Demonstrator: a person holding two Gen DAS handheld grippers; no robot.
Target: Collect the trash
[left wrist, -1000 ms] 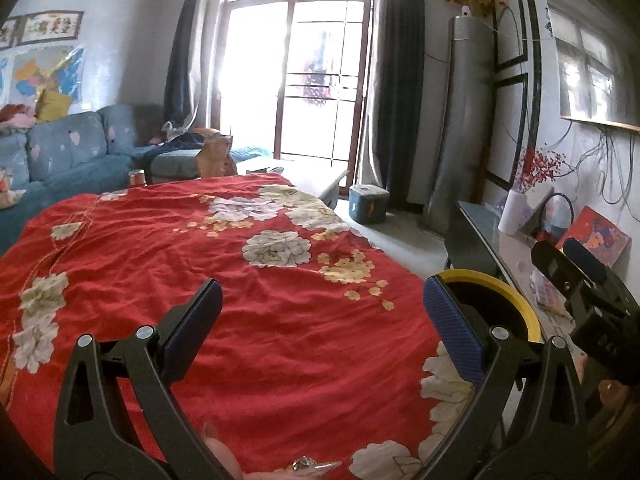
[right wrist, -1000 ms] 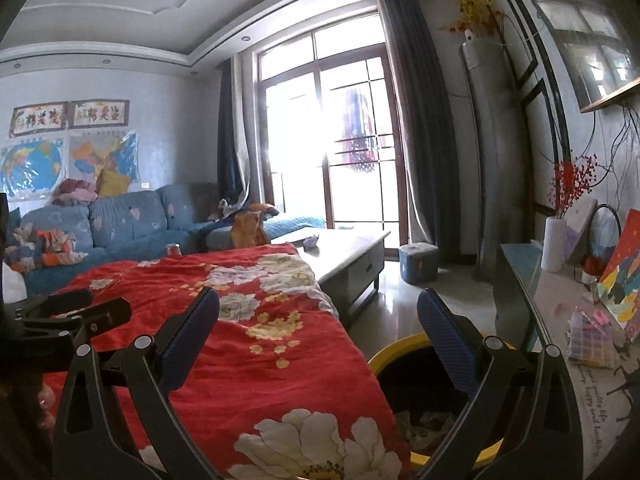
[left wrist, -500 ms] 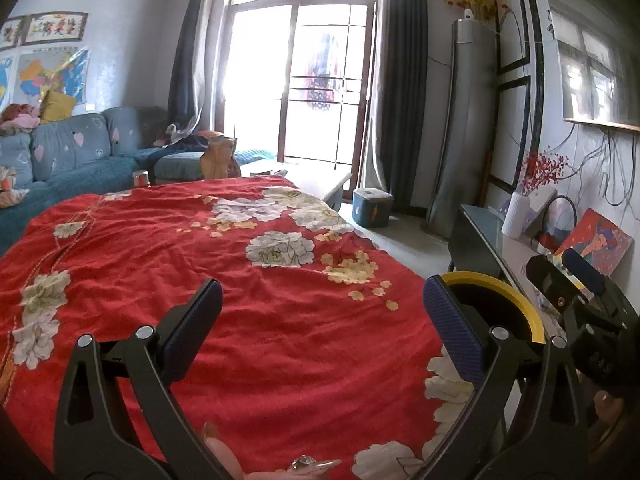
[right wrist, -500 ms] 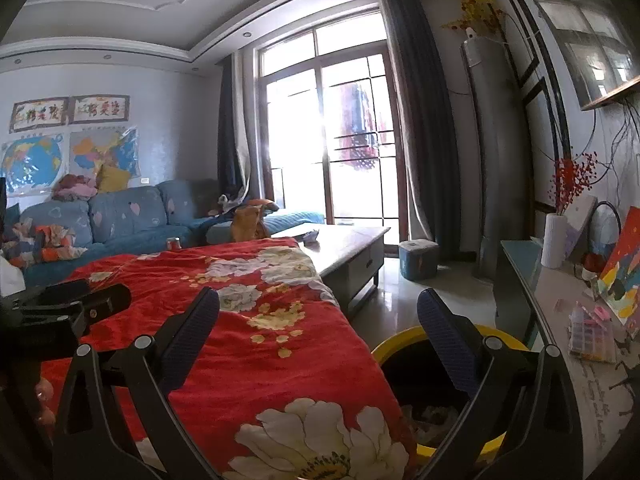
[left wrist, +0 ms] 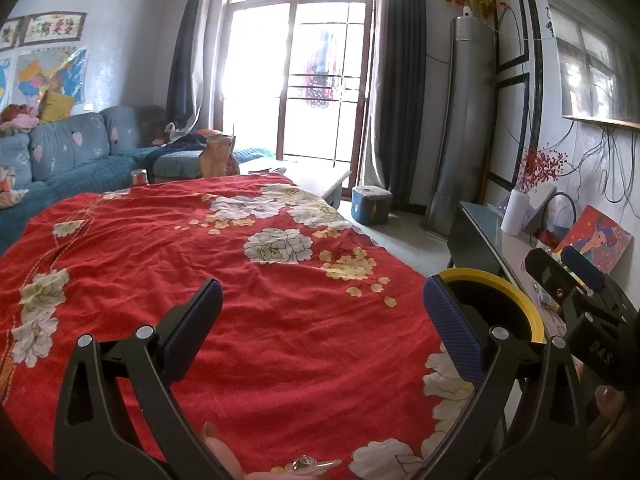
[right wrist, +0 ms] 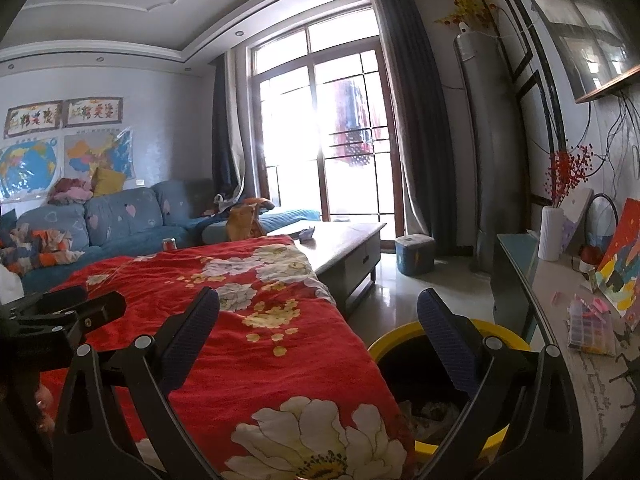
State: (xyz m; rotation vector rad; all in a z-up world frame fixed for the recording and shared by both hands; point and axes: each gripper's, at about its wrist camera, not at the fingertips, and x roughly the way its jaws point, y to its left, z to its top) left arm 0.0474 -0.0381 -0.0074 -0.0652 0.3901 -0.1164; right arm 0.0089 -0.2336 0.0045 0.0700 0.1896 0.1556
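Bin (left wrist: pixel 516 292), lower right of left view: near side hidden behind a finger (left wrist: pixel 452 332), inside too dark to read. In right view, bin (right wrist: pixel 400 338) cut by the other gripper's finger (right wrist: pixel 448 344); pale crumpled contents at bottom, too dim to name. Shiny bit (left wrist: pixel 304 462) at bottom edge of left view: cut off, unidentifiable. Small can (right wrist: pixel 169 244) mid-left in right view: label too small. Window (right wrist: pixel 320 140) blown out, outside unreadable.
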